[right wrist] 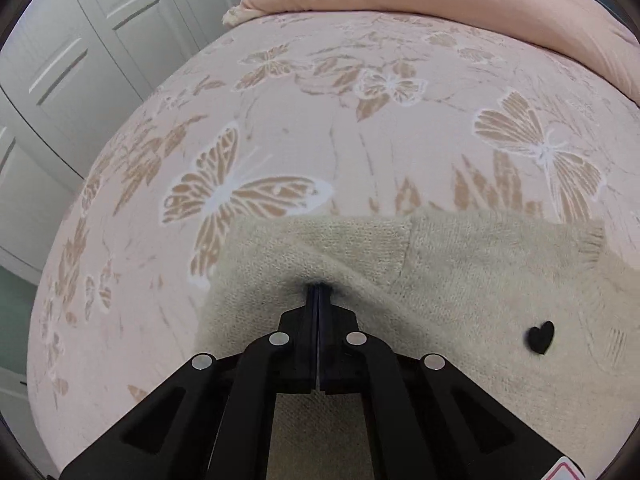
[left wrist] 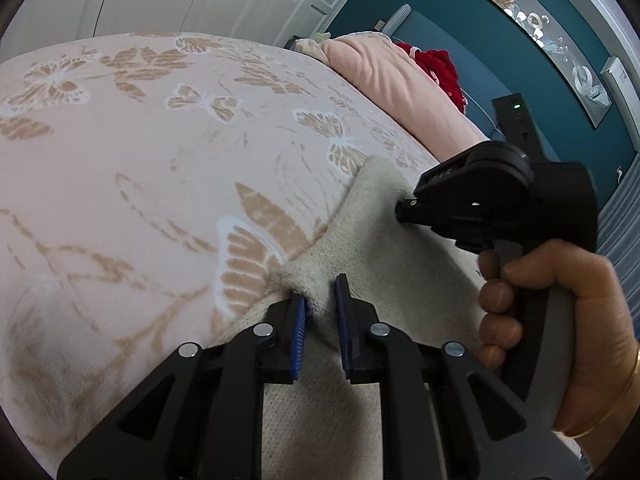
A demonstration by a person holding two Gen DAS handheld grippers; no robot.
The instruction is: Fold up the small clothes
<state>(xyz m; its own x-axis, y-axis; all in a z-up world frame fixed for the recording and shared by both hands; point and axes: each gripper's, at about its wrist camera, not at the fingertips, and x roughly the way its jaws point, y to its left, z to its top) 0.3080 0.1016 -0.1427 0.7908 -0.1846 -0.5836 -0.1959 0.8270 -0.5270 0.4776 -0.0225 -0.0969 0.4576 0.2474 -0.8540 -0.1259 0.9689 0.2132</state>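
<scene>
A cream knit sweater (left wrist: 380,240) lies on the pink butterfly bedspread (left wrist: 160,160). My left gripper (left wrist: 321,308) is at its near left edge, with a bunched fold of the knit pinched between the blue pads (left wrist: 300,316). A hand holds my right gripper (left wrist: 401,210) further along the same edge, its tips pressed into the fabric. In the right wrist view the right gripper (right wrist: 318,292) is shut, and the sweater (right wrist: 460,264) puckers around its tips. A small black heart (right wrist: 541,336) marks the knit to the right.
The bedspread (right wrist: 320,128) stretches far beyond the sweater. A pink pillow (left wrist: 380,68) and a red item (left wrist: 436,64) lie at the head of the bed by a teal wall (left wrist: 460,20). White wardrobe doors (right wrist: 80,60) stand past the bed's left side.
</scene>
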